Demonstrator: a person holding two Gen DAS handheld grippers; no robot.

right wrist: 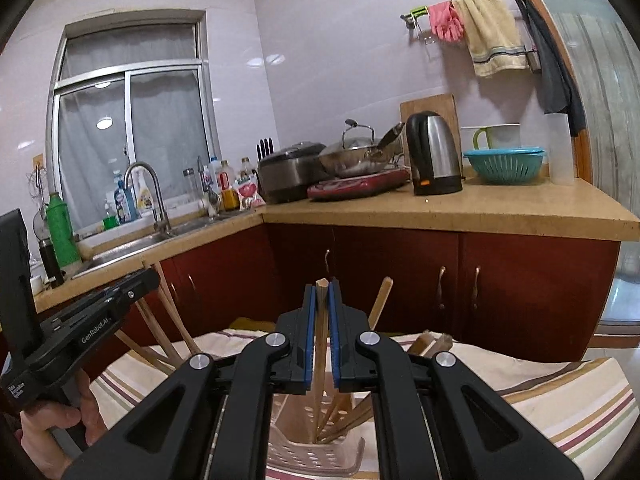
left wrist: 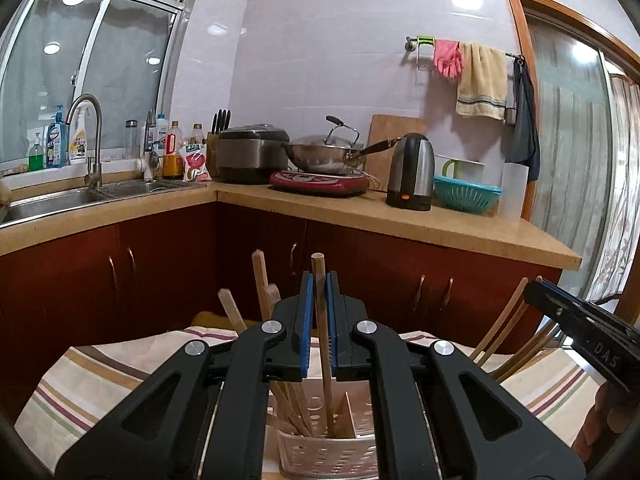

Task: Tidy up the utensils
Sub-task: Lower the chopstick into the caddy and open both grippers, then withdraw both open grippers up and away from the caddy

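A white perforated utensil holder (left wrist: 320,448) stands on a striped cloth (left wrist: 100,376); it also shows in the right wrist view (right wrist: 296,440). Several wooden chopsticks stand in it. My left gripper (left wrist: 319,280) is shut on a round wooden chopstick (left wrist: 322,320) whose lower end sits in the holder. My right gripper (right wrist: 321,292) is shut on a square wooden chopstick (right wrist: 320,344) that also reaches down into the holder. Each gripper shows at the edge of the other's view: the right one (left wrist: 580,320) and the left one (right wrist: 92,320).
An L-shaped counter (left wrist: 400,216) over red cabinets (left wrist: 160,264) lies behind, with a sink (left wrist: 60,200), rice cooker (left wrist: 252,152), wok (left wrist: 324,156), kettle (left wrist: 412,172) and teal colander (left wrist: 466,196). A glass door (left wrist: 580,160) is at the right.
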